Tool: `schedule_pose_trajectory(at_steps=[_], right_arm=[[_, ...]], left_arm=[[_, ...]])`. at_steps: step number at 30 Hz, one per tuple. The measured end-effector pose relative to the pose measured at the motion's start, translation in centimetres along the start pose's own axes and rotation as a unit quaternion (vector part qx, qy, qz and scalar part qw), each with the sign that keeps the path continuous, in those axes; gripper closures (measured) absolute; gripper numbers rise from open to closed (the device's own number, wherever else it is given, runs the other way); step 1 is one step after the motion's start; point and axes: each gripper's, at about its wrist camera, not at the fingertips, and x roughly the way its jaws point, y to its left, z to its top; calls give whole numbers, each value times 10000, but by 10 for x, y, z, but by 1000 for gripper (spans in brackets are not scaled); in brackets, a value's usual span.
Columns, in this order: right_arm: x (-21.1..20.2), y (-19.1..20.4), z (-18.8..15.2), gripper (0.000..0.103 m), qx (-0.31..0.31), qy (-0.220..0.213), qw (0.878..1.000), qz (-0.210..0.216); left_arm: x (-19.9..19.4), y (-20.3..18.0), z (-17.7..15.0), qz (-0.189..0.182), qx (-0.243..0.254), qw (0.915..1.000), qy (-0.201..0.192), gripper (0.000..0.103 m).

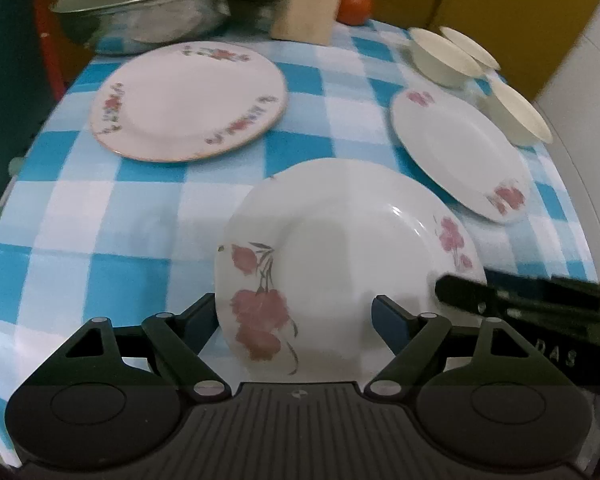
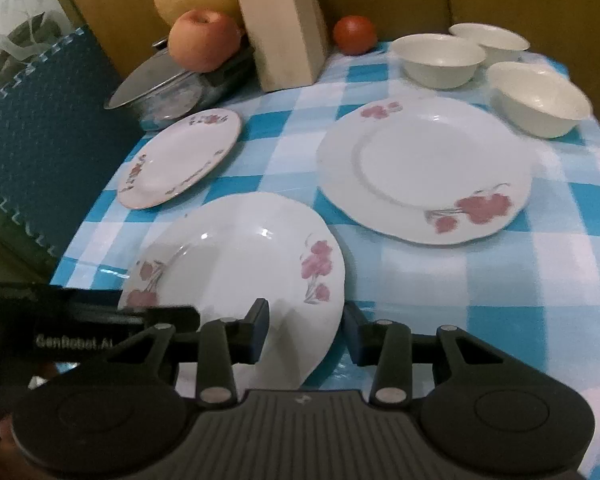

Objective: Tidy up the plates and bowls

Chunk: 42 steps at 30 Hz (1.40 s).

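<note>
Two plates beyond tilted plate

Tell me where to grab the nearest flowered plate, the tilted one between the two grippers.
Grip the nearest plate by its thin rim, from the near side. It sits tilted with that edge raised, so one finger can slip underneath. The right gripper already straddles the rim there, jaws open; the left gripper brackets the other near edge.

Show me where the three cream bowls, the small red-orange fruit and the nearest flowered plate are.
cream bowls (image 2: 438, 60): right wrist view, inside of the left bowl.
small red-orange fruit (image 2: 355, 35): right wrist view, middle of its skin.
nearest flowered plate (image 1: 340, 248): left wrist view, bare white centre.
</note>
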Motion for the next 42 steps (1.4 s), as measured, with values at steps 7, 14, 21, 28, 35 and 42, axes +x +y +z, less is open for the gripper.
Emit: schedule_pose_trajectory(at_steps=[7,14,21,28,35,42], right_arm=[[-13,-12,-16,67,24,131,9998,-176],[-14,-11,-16,67,-153,8,9991,-405],[-10,-18,-13,67,-49,-3,9989,-457],[-13,-26,-9,67,97,-78,9981,-608],[-25,-38,2,67,246,-359,9954,-849],[-40,-72,34,64,698,-594,9889,-1172]], left_arm=[[-3,-20,-10,-39,284,9996,-34,19],[-1,-31,-13,55,511,9986,-79,19],[3,-31,-11,111,547,9984,-64,21],[0,-23,-1,452,409,9979,-219,19],[-9,-29,12,661,498,9954,-491,18],[-14,-57,50,320,795,9943,-631,18]])
